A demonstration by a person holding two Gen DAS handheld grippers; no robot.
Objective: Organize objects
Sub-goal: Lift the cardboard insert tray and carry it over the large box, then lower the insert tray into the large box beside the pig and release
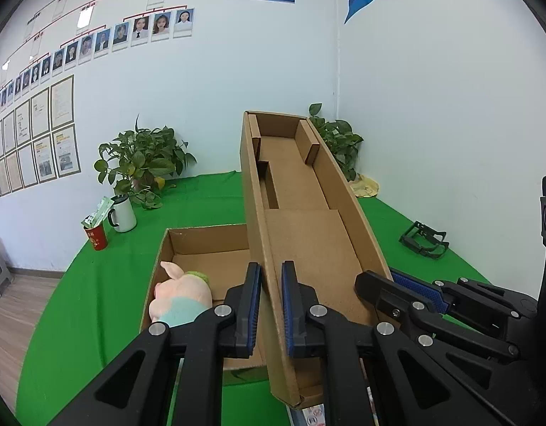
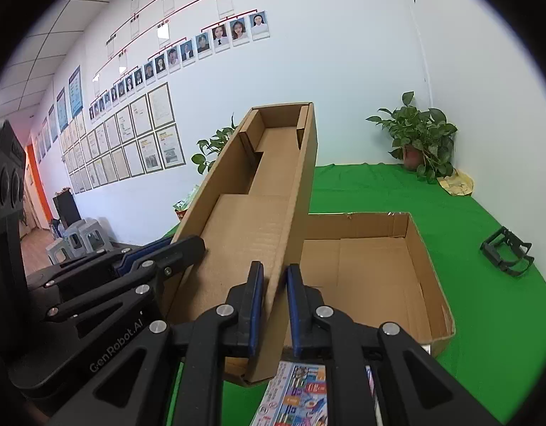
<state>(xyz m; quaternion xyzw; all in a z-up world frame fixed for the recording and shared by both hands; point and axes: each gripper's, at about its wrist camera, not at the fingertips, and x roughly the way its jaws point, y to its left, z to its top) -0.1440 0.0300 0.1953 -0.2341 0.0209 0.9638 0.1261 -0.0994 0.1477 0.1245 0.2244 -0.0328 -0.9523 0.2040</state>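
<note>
Held thing: long shallow brown cardboard lid with folded inner flaps (image 1: 301,213), raised and tilted, far end toward twelve o'clock, over the open brown cardboard box (image 1: 201,248).
Left gripper (image 1: 271,305): jaws clamped on the lid's left long wall.
Right gripper (image 2: 274,305): jaws clamped on the lid's right long wall.
Done so far: a pink plush pig with pale blue clothing (image 1: 180,296) lies in the box at about nine o'clock in the left view.
Left to do: likely lowering the lid onto the box; nothing is closed yet.
Green cloth-covered table (image 2: 468,284): a black folding frame (image 2: 505,252) lies at three o'clock, well apart from the box.
Hard to make out: a colourful printed packet (image 2: 297,394) beneath the lid, at six o'clock, cut off; most of the box's near end is hidden.
</note>
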